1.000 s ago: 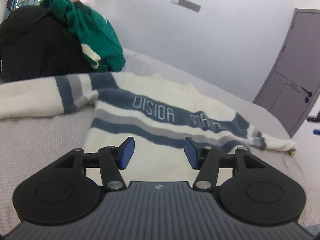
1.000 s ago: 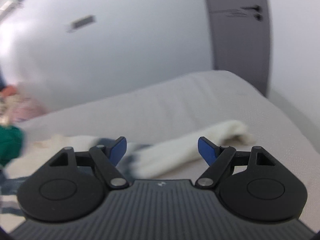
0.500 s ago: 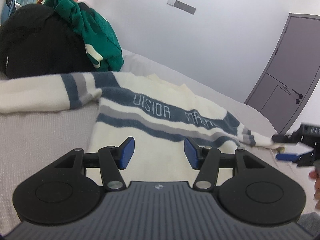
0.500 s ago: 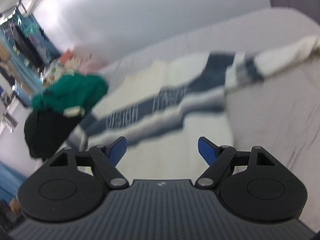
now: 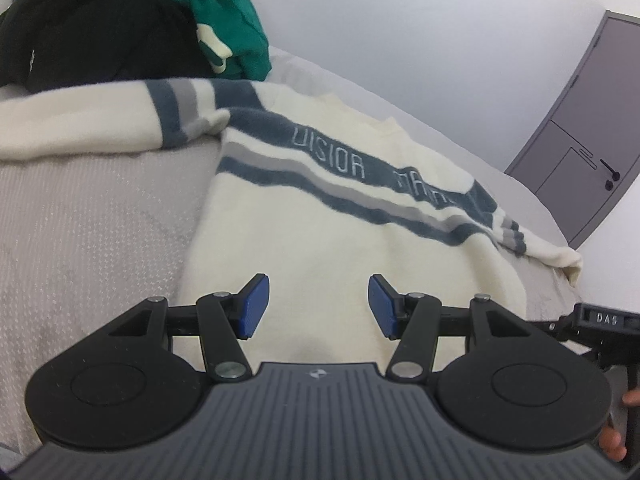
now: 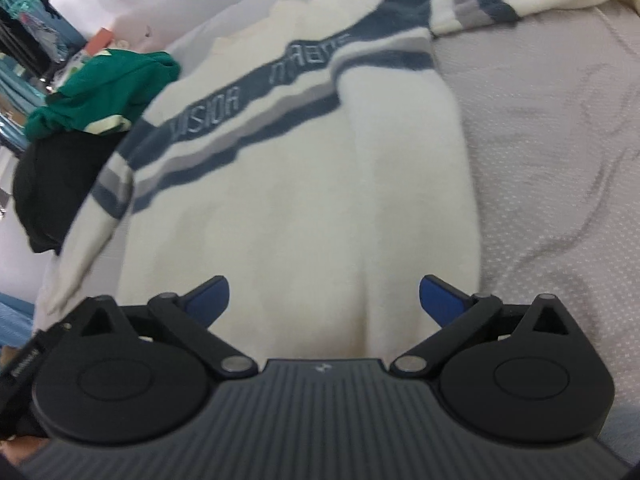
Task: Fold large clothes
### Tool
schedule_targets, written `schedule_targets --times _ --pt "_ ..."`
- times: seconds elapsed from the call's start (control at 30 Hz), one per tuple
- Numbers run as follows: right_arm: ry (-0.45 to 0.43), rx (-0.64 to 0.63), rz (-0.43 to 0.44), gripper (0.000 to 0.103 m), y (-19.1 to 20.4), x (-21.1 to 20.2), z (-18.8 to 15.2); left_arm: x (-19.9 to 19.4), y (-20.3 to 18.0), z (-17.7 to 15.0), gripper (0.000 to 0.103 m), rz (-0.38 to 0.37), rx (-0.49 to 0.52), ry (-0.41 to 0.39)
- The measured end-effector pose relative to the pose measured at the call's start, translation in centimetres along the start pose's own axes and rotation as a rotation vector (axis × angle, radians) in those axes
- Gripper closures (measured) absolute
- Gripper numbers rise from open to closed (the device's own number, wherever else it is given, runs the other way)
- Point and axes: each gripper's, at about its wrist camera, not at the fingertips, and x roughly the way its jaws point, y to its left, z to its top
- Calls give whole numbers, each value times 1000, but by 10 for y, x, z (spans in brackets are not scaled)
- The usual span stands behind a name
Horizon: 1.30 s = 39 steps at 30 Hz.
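Observation:
A cream sweater (image 5: 320, 232) with blue-grey chest stripes and lettering lies spread flat on the grey bed, both sleeves stretched out sideways. It also shows in the right wrist view (image 6: 304, 200). My left gripper (image 5: 316, 304) is open and empty, low over the sweater's lower body near the hem. My right gripper (image 6: 324, 300) is open and empty above the hem, looking down on the whole sweater. Part of the right gripper (image 5: 600, 320) shows at the right edge of the left wrist view.
A pile of black clothes (image 5: 92, 32) and a green garment (image 5: 228, 12) sits at the bed's far left, touching the left sleeve. The grey bedspread (image 6: 552, 128) lies wrinkled to the right. A grey door (image 5: 588, 128) stands in the white wall behind.
My right gripper swung from facing the wall and door to looking down over the sweater near its hem. My left gripper moved slightly closer to the sweater. Both stayed open.

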Motion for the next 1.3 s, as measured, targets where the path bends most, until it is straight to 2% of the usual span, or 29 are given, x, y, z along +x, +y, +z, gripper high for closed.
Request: schedule_targets --times 0.13,0.23,0.43,0.47,0.57,0.73,0.8,0.83,0.9,0.97,1.0,1.03,1.07,1.3 --pt "20 24 -22 0 -5 9 -1 4 2 1 42 8 -12 7" --pt "22 38 -86 0 -11 16 0 8 5 2 42 15 -26 12" --pt "-108 128 -218 0 -31 12 15 12 14 4 42 20 -81 18" --pt "-102 153 -244 0 -36 14 18 13 16 4 42 22 -91 20" --pt "17 203 -259 0 -47 30 17 14 21 4 42 21 -114 25" --pt "160 99 -249 0 -37 53 10 15 22 4 42 32 -120 24" --pt "166 64 -259 1 -33 57 9 16 22 4 42 36 -118 25" --pt "169 52 -254 4 -31 59 8 16 22 3 42 36 -118 27" --pt "166 29 -231 21 -28 59 6 16 22 2 42 35 -116 28" --pt "165 1 -199 45 -24 55 6 16 21 2 42 34 -116 25" --pt "169 -8 -184 51 -23 52 7 15 22 2 42 34 -117 25" --pt "174 -19 -173 63 -22 47 9 16 22 3 42 34 -118 25" --pt "175 -30 -169 81 -23 42 11 16 22 3 42 33 -119 25" --pt "132 -82 -158 84 -31 -9 21 16 20 3 42 15 -117 22"
